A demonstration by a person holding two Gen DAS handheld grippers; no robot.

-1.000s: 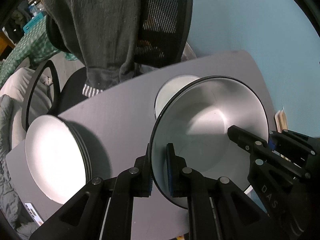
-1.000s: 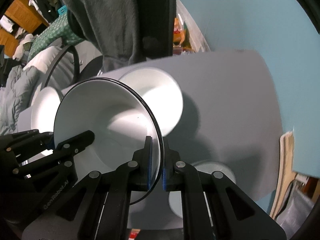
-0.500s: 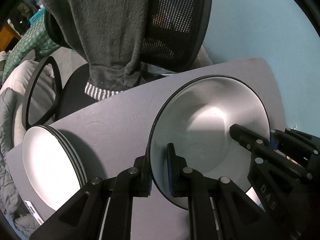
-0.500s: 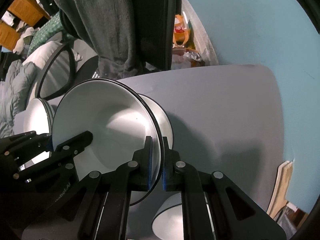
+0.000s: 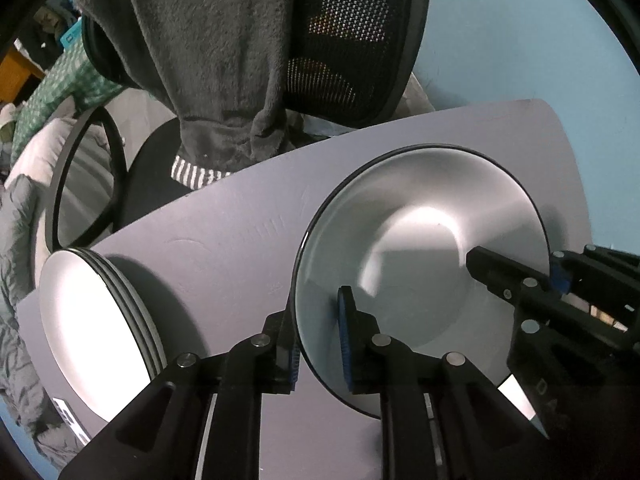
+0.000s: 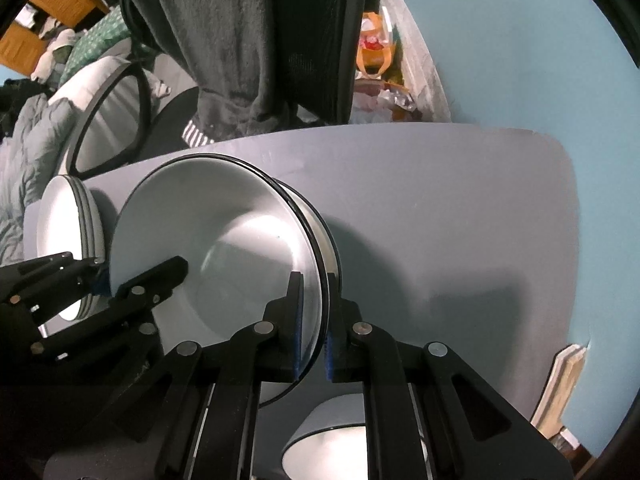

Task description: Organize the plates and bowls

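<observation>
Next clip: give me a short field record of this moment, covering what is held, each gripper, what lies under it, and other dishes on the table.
held item: bowl, white with a black rim
left gripper: jaws opening, bowl rim between them
right gripper: shut on bowl rim, opposite side
under it: second bowl, the held one nested into it
other dishes: plate stack at the table's left end; another bowl near the front edge
surface: grey table
</observation>
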